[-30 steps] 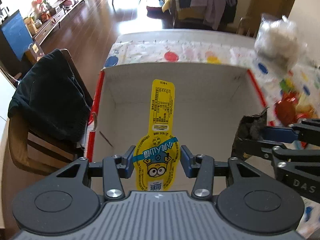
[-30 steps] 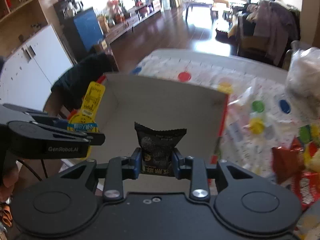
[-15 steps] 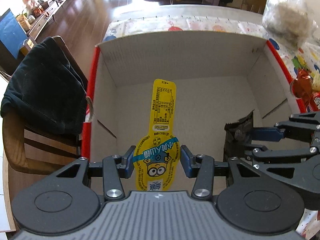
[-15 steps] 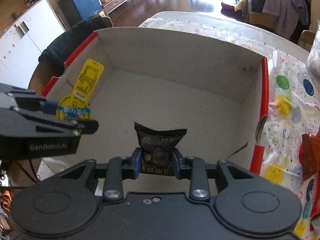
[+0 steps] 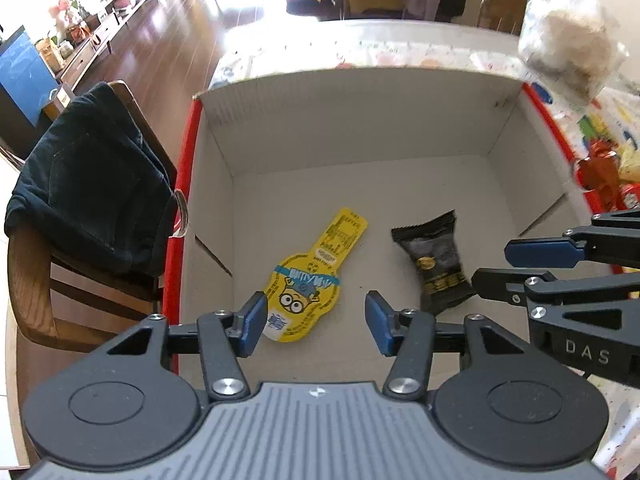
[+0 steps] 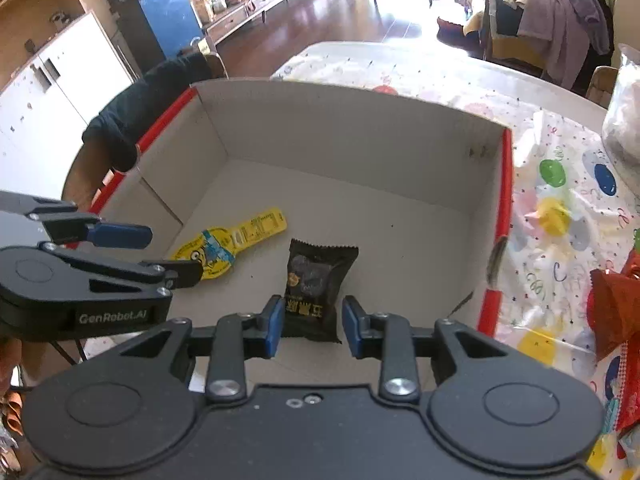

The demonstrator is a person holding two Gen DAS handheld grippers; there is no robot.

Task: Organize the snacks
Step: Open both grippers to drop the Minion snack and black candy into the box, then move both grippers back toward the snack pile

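Now both snacks lie flat on the floor of the cardboard box (image 5: 352, 128): the yellow packet (image 5: 310, 276) toward its left wall, the black packet (image 5: 434, 260) just beside it, apart. The left gripper (image 5: 316, 322) is opening, its jaws standing wide with nothing pressed between them. The right gripper (image 6: 313, 326) also stands apart from its packet, pads not touching it. To finish the release well, I think both hands should lift straight up, so no finger drags a wrapper or catches the red rim.
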